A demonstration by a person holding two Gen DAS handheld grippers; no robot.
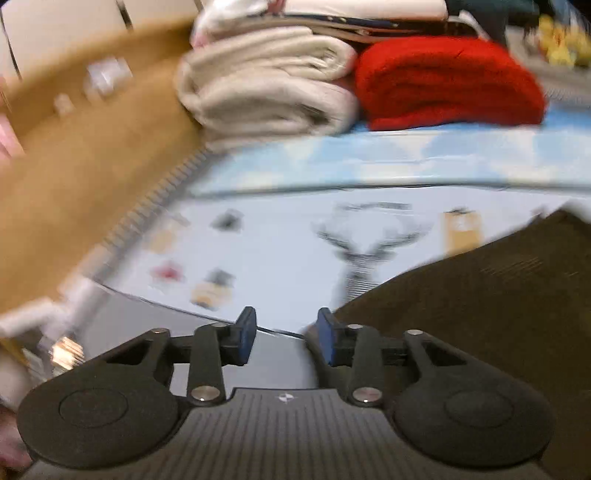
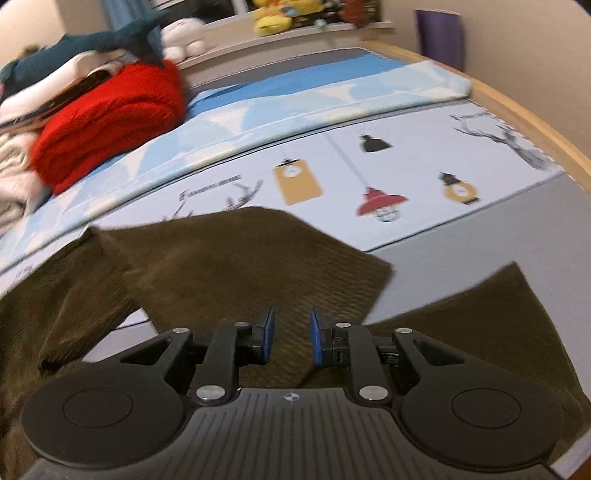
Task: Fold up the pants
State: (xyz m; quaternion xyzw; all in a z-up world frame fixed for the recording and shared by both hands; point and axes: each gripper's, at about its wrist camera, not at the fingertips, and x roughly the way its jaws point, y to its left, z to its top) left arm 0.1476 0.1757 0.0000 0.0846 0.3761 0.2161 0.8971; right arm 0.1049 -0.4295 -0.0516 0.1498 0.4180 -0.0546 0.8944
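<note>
Surface: a bed covered by a pale sheet (image 2: pixel 424 155) printed with lanterns and antlered deer heads, a grey strip along its near edge. A blue-and-white patterned blanket (image 2: pixel 295 99) lies folded across the sheet on its far side. A wooden bed frame (image 2: pixel 535 122) curves round the sheet's outer edge.

Beyond the blanket: a folded red knit (image 2: pixel 110 122), with folded cream textiles (image 1: pixel 266 85) touching it; a dark teal plush shark (image 2: pixel 92 44) lies on top of that pile. Yellow plush toys (image 2: pixel 284 14) sit on a white ledge behind.

Task item: brown corduroy pants (image 2: pixel 240 266), spread on the near part of the sheet, one end overlapping a printed deer head.

Tools: left gripper (image 1: pixel 286 338) jaws parted, nothing between them, above the sheet's grey strip just beside the pants' edge. Right gripper (image 2: pixel 291 336) jaws narrowly parted over the pants, fabric visible in the gap, pads not pressing it.

Hard to read: the left view is motion-blurred; the tan surface (image 1: pixel 85 177) there and the small items on it are unidentifiable. The pants' full outline is cut off by both tools' bodies.
</note>
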